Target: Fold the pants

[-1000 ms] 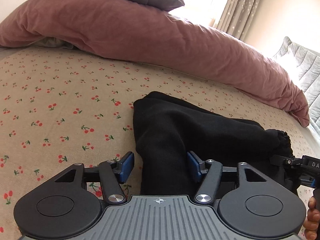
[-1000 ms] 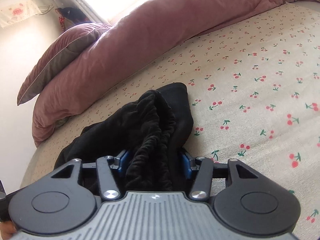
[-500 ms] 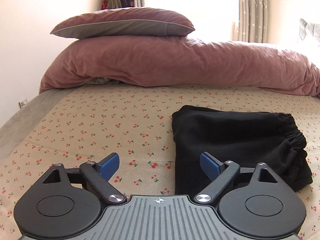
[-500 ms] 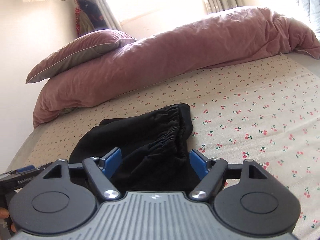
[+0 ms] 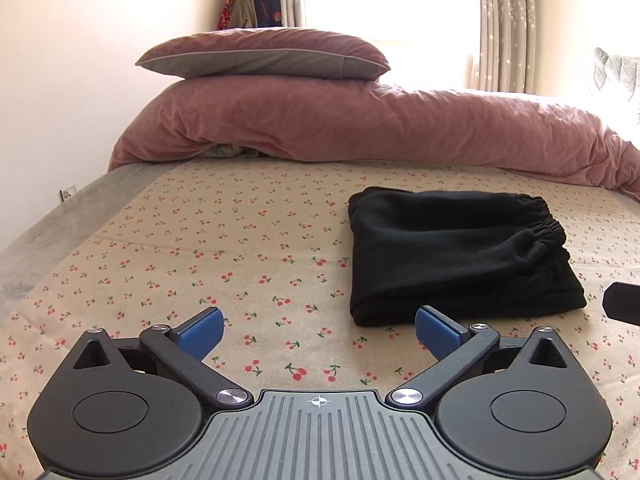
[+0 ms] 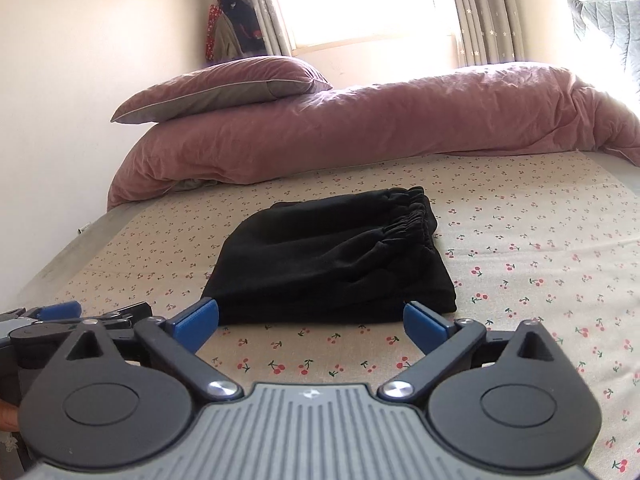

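The black pants lie folded into a compact rectangle on the cherry-print bed sheet, elastic waistband at the right end. They also show in the right wrist view. My left gripper is open and empty, pulled back in front of the pants' left corner. My right gripper is open and empty, just in front of the pants' near edge. The left gripper's fingers show at the left edge of the right wrist view.
A rolled pink duvet with a pink and grey pillow on top lies across the far side of the bed. The bed's grey left edge drops off beside the wall. Curtains and a window stand behind.
Both grippers let go of the pants, opened wide and pulled back and up. The pants now lie folded flat on the sheet.
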